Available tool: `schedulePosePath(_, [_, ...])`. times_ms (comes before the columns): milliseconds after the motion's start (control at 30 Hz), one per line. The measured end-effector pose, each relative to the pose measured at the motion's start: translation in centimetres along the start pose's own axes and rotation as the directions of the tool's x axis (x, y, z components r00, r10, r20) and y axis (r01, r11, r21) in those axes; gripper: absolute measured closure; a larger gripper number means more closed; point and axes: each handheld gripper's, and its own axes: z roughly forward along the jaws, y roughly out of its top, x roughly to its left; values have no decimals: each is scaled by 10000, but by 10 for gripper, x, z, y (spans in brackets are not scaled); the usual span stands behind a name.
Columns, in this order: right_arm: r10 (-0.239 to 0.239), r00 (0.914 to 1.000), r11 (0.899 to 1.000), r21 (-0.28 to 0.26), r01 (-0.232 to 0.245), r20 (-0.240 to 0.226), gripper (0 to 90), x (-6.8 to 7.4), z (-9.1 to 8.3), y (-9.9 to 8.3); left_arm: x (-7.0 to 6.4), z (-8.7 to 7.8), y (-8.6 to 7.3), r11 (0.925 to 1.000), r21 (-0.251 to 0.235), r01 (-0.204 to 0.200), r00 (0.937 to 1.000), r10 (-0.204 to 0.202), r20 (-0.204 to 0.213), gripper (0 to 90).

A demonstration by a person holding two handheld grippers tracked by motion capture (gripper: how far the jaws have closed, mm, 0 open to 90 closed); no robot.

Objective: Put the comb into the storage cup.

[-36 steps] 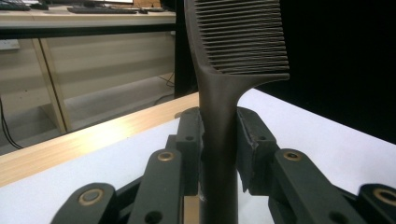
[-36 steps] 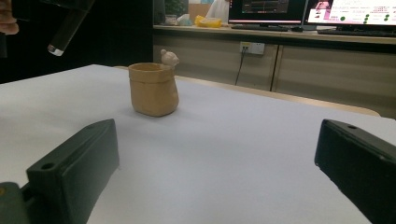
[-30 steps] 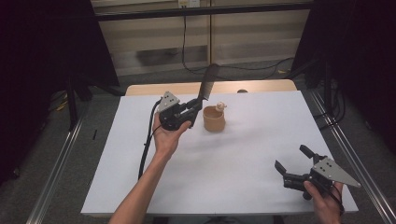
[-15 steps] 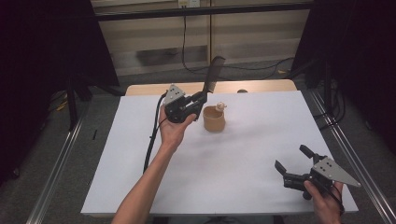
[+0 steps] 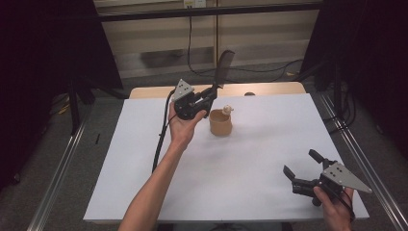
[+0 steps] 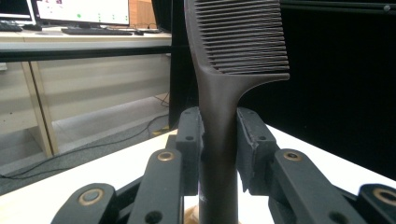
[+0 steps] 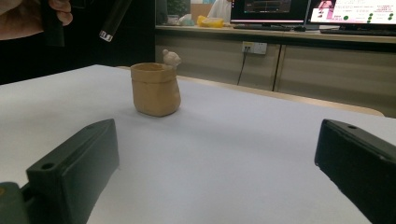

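Figure: a comb held raised beside a small pot on a white desk point(image 5: 144, 144). Landmark: the tan pot point(image 5: 221, 122), standing upright on the desk's far half, with a small pale figure point(image 5: 227, 110) on its rim.

Left hand-held gripper point(image 5: 212, 90): raised off the desk just to the left of the pot, jaws clamped on the handle of a dark comb point(image 5: 223, 65). The comb rises from the jaws, leaning a little, its toothed end uppermost and higher than the pot's rim. In the left gripper view the handle point(image 6: 218, 154) sits squarely between the two jaw pads point(image 6: 189, 149), gripped on both sides, with the teeth point(image 6: 243, 37) above. In the right gripper view the comb's lower end point(image 7: 114, 18) hangs above and to the left of the pot point(image 7: 155, 88), clear of the rim.

Right hand-held gripper point(image 5: 301, 167): well apart from the pot, toward the near right corner of the desk, jaws spread wide and holding nothing. Its own view looks across bare desk toward the pot.

Progress, as judged: the comb is picked up and firmly held, so the grasp is done. If the comb is meant for the pot, the placing remains: its lower end is not yet over the opening, nothing of it is inside, and the jaws have not released. The right hand-held gripper has no part in hand.
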Motion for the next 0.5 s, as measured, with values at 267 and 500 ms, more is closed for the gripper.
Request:
schedulePosePath(267, [-3, 10000, 10000, -2, 3, 39, 0, 0, 0, 0, 0, 14, -1, 9999, -90, 123, 9999, -124, -85, 728])
schedulePosePath(500, [53, 10000, 10000, -48, -53, 78, 0, -1, 0, 0, -1, 28, -8, 10000, -13, 33, 10000, -32, 67, 728])
